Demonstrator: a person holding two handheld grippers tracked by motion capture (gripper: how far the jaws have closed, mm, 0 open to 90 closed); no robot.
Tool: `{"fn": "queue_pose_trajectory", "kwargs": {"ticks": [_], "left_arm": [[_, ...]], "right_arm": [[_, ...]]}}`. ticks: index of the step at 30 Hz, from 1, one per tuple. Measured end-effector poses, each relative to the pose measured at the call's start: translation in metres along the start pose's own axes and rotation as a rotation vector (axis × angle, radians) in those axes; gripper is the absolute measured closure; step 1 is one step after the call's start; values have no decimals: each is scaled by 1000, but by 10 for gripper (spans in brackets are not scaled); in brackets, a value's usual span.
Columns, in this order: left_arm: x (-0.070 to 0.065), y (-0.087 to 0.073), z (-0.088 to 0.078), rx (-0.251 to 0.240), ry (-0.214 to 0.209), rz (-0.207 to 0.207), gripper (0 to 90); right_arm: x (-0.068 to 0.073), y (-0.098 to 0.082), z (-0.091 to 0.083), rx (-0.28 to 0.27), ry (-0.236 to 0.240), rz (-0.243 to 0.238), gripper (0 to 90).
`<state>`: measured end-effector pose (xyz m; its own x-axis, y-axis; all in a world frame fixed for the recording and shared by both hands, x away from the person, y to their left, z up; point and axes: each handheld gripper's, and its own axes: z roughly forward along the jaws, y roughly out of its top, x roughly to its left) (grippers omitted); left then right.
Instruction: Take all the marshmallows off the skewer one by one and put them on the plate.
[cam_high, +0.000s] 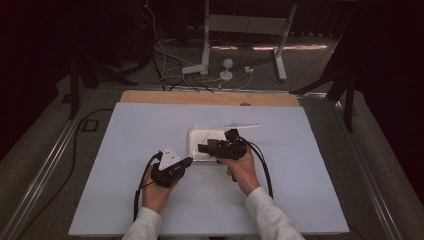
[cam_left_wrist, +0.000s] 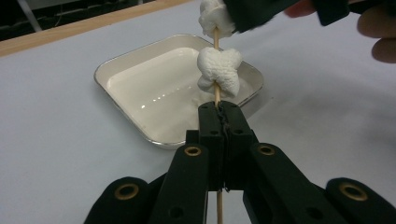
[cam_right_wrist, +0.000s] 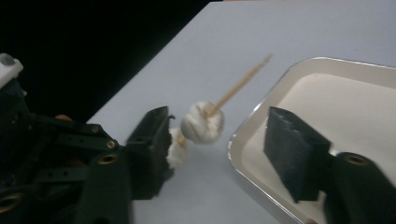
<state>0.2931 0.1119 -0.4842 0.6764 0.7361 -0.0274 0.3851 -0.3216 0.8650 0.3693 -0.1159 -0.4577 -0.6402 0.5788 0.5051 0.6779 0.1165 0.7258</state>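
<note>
Up in the high view, two hands reach over a pale worktop (cam_high: 125, 165), each with a black claw. The left claw (cam_high: 186, 161) sits at the near left corner of a white tray (cam_high: 196, 134), and the right claw (cam_high: 202, 148) hangs over the tray. Things are too small there to tell what they hold. Next, in the left gripper view, the left claw (cam_left_wrist: 219, 109) is squeezed tight on a thin wooden stick (cam_left_wrist: 216, 92). The stick stands up over the tray (cam_left_wrist: 116, 63), which is shiny, with round corners and a metal rim. One puffy white marshmallow (cam_left_wrist: 218, 70) sits on the stick just above the claw, and a second marshmallow (cam_left_wrist: 212, 16) sits higher, by the other claw. Last, in the right gripper view, the right claw (cam_right_wrist: 217, 144) is partly open. One pad touches the soft marshmallow (cam_right_wrist: 176, 148) low on the stick (cam_right_wrist: 238, 86), and the far pad is well apart, over the tray (cam_right_wrist: 252, 126), so it holds nothing firmly. The other marshmallow (cam_right_wrist: 203, 123) is between the pads. I think the marshmallows are very light and squishy, so press gently on their sides. The stick looks stiff but thin and may snap, so hold it low on the bare part.
</note>
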Motion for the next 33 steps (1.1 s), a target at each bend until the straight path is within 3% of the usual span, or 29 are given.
{"fn": "queue_pose_trajectory", "kwargs": {"ticks": [5, 8, 12, 20, 29, 31, 33], "left_arm": [[-1, 0, 0, -5, -8, 8, 900], [-1, 0, 0, -7, -11, 11, 900], [-1, -1, 0, -8, -15, 14, 900], [-2, 1, -2, -26, -18, 27, 900], [1, 0, -4, -30, -12, 28, 900], [0, -2, -3, -5, -3, 43, 900], [1, -12, -3, 59, 22, 65, 900]], "right_arm": [[-4, -2, 7, 25, 30, 70, 577], [-5, -1, 8, 32, 80, 119, 693], [-3, 0, 6, 39, 81, 117, 743], [1, 5, -1, -4, 49, 91, 769], [4, 9, -2, -39, 22, 101, 785], [1, 11, -6, -85, -23, 110, 794], [-11, 18, -22, -169, -67, 159, 804]]}}
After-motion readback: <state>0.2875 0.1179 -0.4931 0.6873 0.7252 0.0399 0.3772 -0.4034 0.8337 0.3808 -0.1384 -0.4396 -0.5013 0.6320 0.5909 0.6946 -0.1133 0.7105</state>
